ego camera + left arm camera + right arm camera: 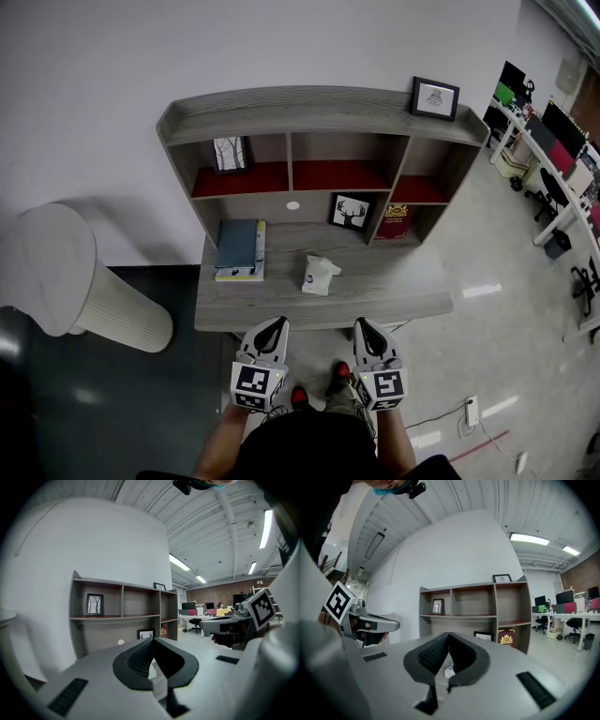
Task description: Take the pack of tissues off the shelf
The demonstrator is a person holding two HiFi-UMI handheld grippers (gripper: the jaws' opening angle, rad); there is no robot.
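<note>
Your tissues [320, 275] are a small white soft pack, a bit crumpled, with a dark mark on the front. They lie mid-surface [412, 292] below the shelf [319, 105], right of the book [238, 247]. Your left claw [275, 324] and right claw [363, 325] are both clenched and empty, well short of the pack.

Grey wood-grain shelf [281, 108], red inner boards [339, 174], white pack of tissues [320, 275], blue book [237, 244], black-and-white deer picture [351, 211]
</note>
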